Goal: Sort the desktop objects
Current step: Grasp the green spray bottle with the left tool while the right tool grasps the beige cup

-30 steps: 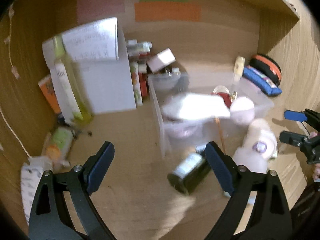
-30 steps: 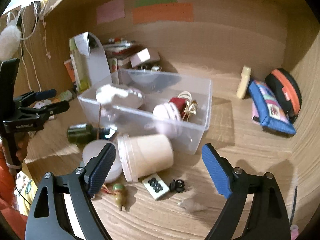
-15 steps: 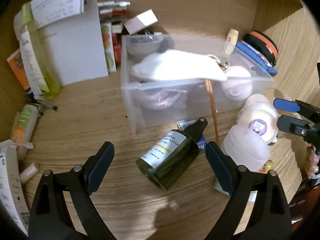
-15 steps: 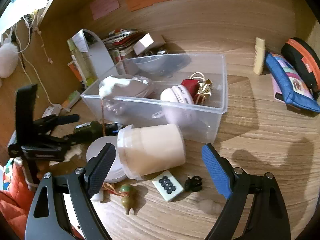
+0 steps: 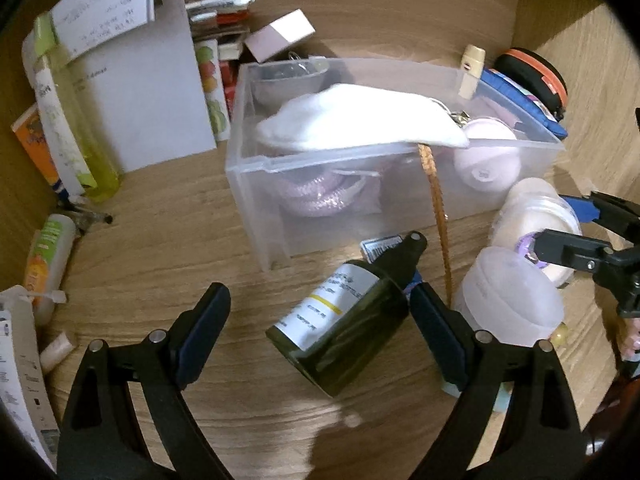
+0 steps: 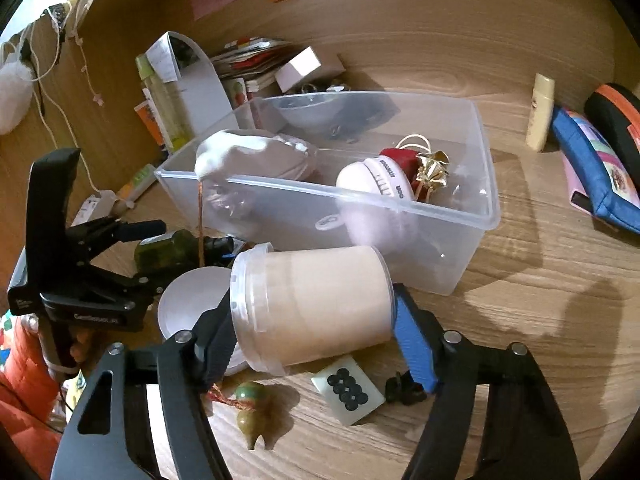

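Observation:
A dark green bottle [image 5: 344, 320] with a white label lies on its side on the wooden desk, in front of a clear plastic bin [image 5: 256, 168]. My left gripper [image 5: 320, 320] is open, with the bottle between its fingers and close to the right one. A beige tub [image 6: 312, 312] with a clear lid lies on its side by the bin [image 6: 472, 216]. My right gripper [image 6: 312, 336] is open, its fingers on either side of the tub. The bin holds a white pouch [image 5: 360, 124], a pink round case [image 5: 484, 156] and a red and gold trinket [image 6: 424, 168].
A frosted round lid [image 5: 512, 296] lies beside the tub. A mahjong tile [image 6: 348, 392], a black clip [image 6: 404, 388] and a green gourd charm [image 6: 252, 408] lie near my right gripper. A blue pouch [image 6: 596, 168], a lip balm [image 6: 540, 112], a white box [image 5: 140, 92] and bottles [image 5: 68, 136] line the back.
Both grippers have moved down and forward. The left now has the green bottle between its fingers. The right now has the beige tub between its fingers.

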Available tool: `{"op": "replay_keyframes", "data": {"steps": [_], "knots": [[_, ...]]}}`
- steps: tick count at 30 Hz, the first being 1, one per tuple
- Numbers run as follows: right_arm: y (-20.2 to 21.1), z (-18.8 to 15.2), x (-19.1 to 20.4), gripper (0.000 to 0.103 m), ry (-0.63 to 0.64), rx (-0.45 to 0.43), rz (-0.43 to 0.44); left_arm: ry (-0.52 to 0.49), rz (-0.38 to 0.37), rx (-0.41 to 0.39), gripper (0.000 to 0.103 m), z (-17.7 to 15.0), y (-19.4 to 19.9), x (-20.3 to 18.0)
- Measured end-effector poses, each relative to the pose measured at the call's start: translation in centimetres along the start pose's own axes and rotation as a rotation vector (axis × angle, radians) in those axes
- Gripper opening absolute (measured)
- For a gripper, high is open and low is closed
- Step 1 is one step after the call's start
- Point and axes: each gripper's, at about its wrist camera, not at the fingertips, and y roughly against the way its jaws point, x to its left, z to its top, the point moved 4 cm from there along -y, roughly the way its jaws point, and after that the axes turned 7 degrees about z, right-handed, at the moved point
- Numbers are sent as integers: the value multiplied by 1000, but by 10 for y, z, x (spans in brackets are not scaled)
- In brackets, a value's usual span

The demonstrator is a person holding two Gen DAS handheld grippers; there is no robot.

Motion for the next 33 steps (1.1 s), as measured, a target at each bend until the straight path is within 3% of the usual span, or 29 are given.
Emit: {"op": "replay_keyframes", "data": {"steps": [1, 3, 5, 24, 33], "knots": [[0, 0, 0, 67, 2, 1, 0, -1, -2, -3, 85, 0, 1, 0], [1, -1, 0, 67, 4, -5, -10, -4, -9, 5, 69, -1, -1, 1], [4, -1, 0, 67, 7, -18, -28, -3, -20, 16, 63, -1, -2, 1], [50, 6, -3, 66, -26, -126, -45, 121, -27, -63, 63, -2, 29, 28], [69, 19, -3, 66, -24, -180, -60, 139, -17, -155, 63, 14, 53, 38]]}}
